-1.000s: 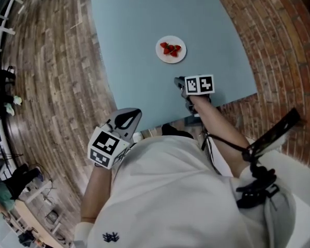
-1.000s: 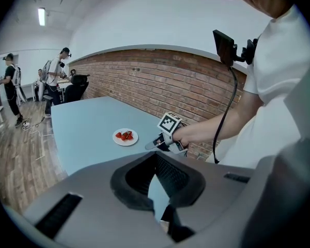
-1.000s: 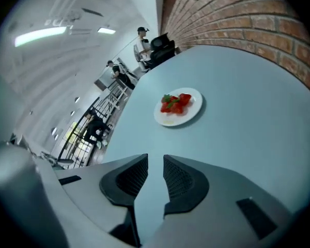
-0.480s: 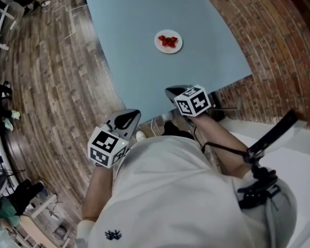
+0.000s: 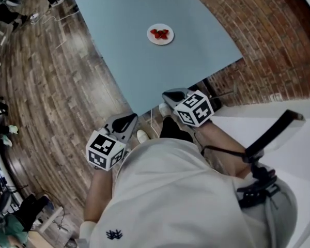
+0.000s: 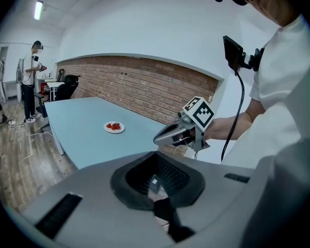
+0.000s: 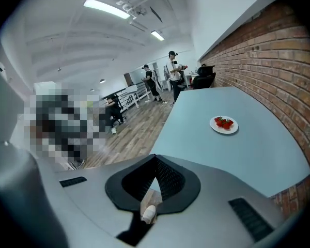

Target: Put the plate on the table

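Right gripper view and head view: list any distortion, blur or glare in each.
Right gripper view: wide-angle lens bows the brick wall and table edge; a mosaic patch covers the left; ceiling lights glare slightly; plate is sharp. Head view: floor planks curve strongly; plate small but crisp.

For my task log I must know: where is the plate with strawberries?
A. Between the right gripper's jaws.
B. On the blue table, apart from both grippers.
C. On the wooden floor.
B: the plate lies on the table, apart from the left gripper and the right gripper.
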`<state>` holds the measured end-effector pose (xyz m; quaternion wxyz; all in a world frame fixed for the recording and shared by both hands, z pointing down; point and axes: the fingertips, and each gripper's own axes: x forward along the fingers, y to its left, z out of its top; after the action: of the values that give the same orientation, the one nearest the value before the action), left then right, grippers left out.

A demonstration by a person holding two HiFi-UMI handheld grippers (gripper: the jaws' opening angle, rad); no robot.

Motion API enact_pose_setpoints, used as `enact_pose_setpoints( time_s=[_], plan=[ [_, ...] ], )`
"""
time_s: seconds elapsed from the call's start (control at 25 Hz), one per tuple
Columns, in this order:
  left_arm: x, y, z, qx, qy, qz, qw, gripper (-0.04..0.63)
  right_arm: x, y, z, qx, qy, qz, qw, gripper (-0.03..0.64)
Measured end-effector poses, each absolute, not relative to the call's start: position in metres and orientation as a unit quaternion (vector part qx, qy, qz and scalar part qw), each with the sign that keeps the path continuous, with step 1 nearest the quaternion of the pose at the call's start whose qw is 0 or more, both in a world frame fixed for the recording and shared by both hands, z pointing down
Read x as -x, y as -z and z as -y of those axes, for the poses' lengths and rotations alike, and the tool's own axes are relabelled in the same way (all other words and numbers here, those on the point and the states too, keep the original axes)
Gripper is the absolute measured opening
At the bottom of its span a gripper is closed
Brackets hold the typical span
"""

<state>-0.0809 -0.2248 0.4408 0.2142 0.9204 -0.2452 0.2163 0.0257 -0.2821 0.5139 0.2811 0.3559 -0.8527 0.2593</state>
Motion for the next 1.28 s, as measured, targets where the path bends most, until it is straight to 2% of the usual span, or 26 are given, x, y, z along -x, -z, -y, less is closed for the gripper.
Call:
enact_pose_setpoints(
  time_s=[1.28],
  plan=[
    [0.104, -0.445, 0.173, -0.936, -0.210, 0.202, 0.199, 0.002, 0.013, -0.473, 0.207, -0.371, -0.195, 0.862, 0.285, 0.008]
  ],
)
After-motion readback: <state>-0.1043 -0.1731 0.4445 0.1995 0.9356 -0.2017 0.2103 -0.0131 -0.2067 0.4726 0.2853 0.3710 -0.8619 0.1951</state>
